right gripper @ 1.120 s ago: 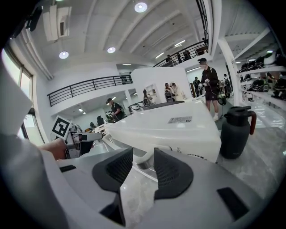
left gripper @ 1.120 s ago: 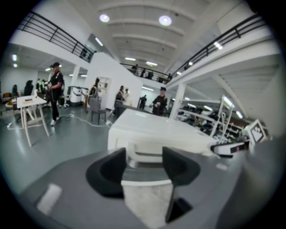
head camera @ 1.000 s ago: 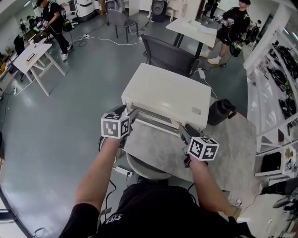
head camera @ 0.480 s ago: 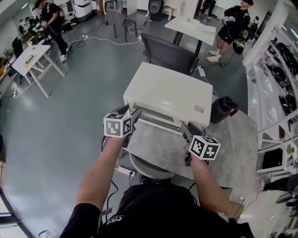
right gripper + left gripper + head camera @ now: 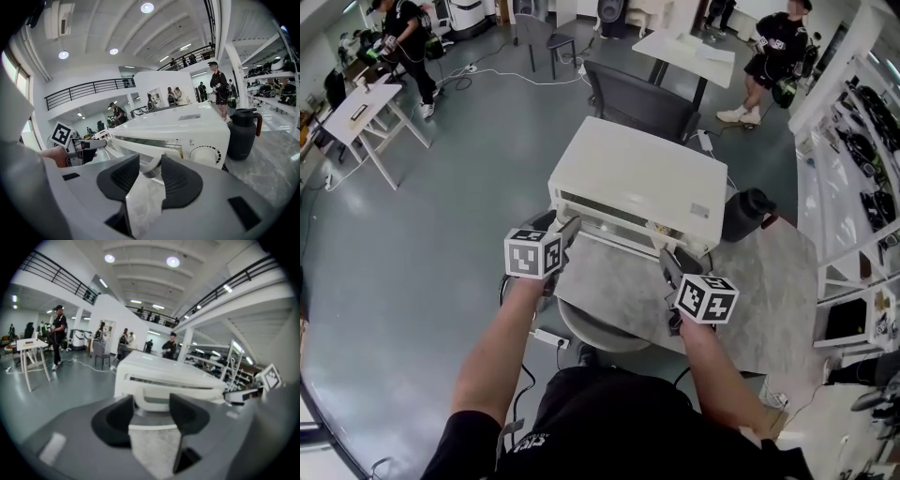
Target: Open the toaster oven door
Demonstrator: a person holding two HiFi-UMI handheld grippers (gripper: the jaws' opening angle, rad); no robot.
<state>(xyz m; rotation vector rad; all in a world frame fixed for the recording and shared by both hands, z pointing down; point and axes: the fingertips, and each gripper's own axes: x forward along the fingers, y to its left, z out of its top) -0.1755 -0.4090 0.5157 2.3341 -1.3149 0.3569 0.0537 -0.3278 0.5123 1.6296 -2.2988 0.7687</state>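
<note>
Toaster oven point(image 5: 628, 173) on worktop point(image 5: 619, 291), door point(image 5: 136, 144) ajar: right claw point(image 5: 150, 164) pinching the handle point(image 5: 152, 168) end, left claw point(image 5: 152, 404) spread, empty, near the door's left end.

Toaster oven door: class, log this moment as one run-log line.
toaster oven door: ajar | left gripper: open, at left end of handle | right gripper: handle between jaws, grip unclear

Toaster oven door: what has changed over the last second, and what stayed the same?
The toaster oven door has tipped slightly outward at its top, so the dark gap under the oven's top looks wider. The right gripper keeps its jaws on the door handle; nothing was let go. The left gripper, jaws apart, and the black jug stayed put.
</note>
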